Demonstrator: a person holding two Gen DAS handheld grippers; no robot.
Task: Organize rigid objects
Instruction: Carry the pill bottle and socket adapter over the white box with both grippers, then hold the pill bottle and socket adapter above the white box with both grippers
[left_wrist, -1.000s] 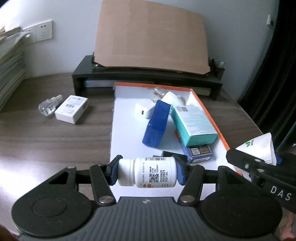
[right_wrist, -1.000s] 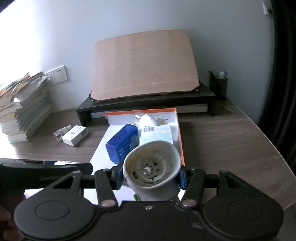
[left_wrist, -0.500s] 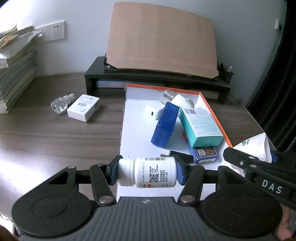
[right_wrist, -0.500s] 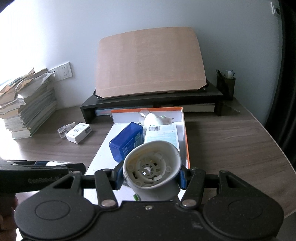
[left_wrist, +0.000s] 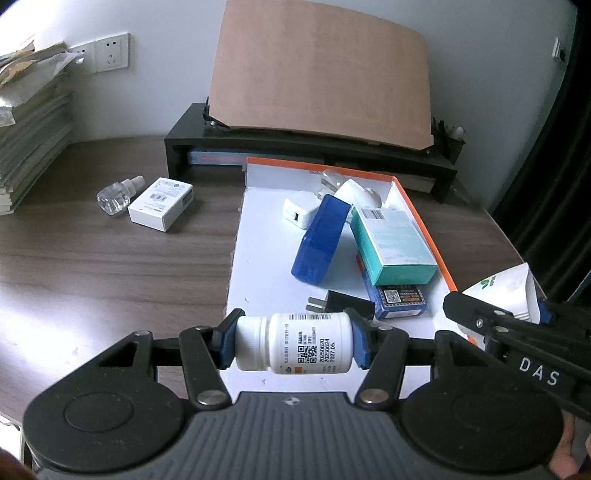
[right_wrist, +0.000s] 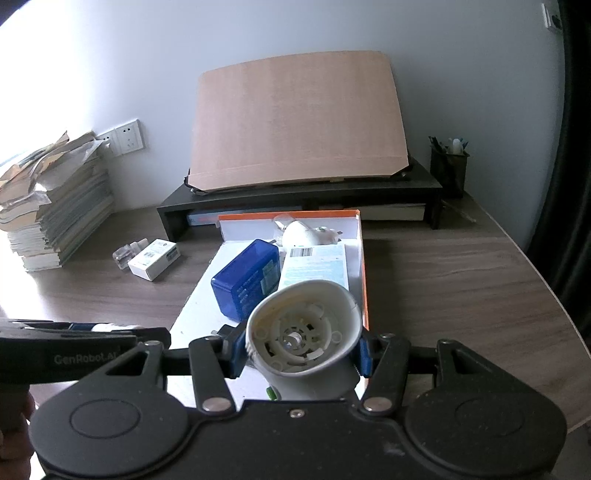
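Observation:
My left gripper (left_wrist: 293, 345) is shut on a white pill bottle (left_wrist: 295, 347) held sideways above the near end of the white tray with orange rim (left_wrist: 266, 266). My right gripper (right_wrist: 301, 350) is shut on a white cone-shaped plastic part (right_wrist: 303, 338), also over the tray's near end (right_wrist: 199, 306). In the tray lie a blue box (left_wrist: 321, 238), a teal box (left_wrist: 391, 243), a white charger (left_wrist: 299, 212), a black plug (left_wrist: 347, 302) and a small dark blue box (left_wrist: 400, 299). The right gripper shows at the left wrist view's right edge (left_wrist: 517, 332).
A small white box (left_wrist: 160, 203) and a clear bottle (left_wrist: 116, 192) lie on the wooden desk left of the tray. A black monitor riser (left_wrist: 295, 147) with a cardboard sheet (left_wrist: 321, 70) stands behind. Stacked books (right_wrist: 55, 210) sit far left. A pen cup (right_wrist: 448, 166) stands at back right.
Both grippers have pulled back and risen slightly from the tray, so more of the desk shows. Each keeps its hold on its object.

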